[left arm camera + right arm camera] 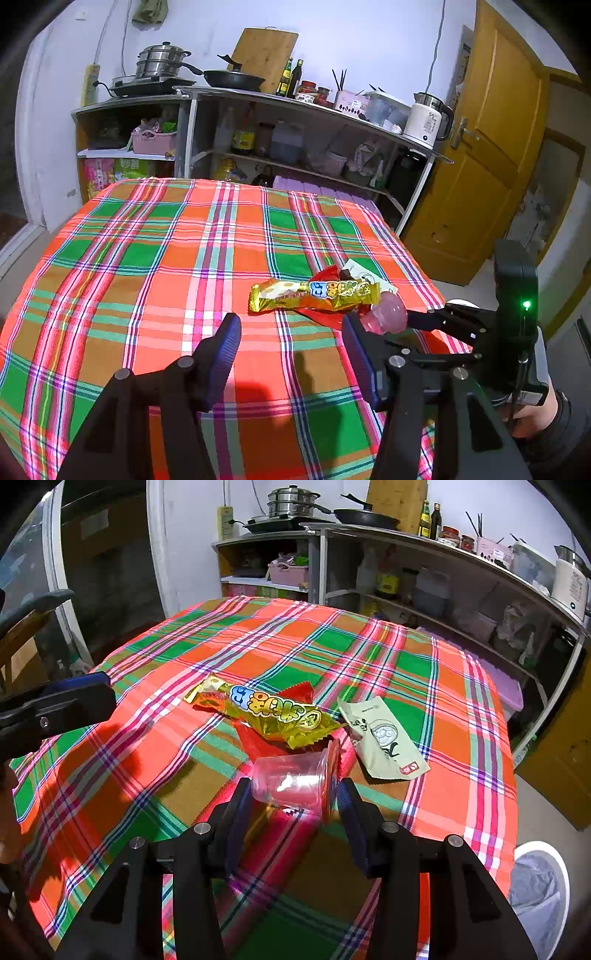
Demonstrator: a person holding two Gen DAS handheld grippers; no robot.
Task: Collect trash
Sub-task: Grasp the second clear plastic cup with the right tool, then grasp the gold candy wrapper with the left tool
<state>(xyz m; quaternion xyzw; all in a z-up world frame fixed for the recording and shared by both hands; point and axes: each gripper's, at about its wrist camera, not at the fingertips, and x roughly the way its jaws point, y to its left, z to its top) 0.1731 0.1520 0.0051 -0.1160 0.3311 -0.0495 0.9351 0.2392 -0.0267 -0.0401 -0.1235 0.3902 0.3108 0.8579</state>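
Observation:
A yellow snack wrapper (314, 295) (266, 712) lies on the plaid tablecloth (147, 258) over a red wrapper (325, 275) (255, 742). A pale green packet (365, 275) (384, 738) rests just right of them. My right gripper (293, 790) is shut on a clear plastic cup (291, 782) (386, 314) lying sideways, low over the cloth near these wrappers. My left gripper (290, 325) stands open just in front of the yellow wrapper, with nothing between its blue pads (225, 347). One left finger (79, 682) shows at the left edge of the right wrist view.
A white bin with a grey bag (539, 893) stands on the floor off the table's right edge. Metal shelves (295, 110) with pots, bottles and a kettle (424, 118) line the far wall. A yellow door (487, 147) is at the right.

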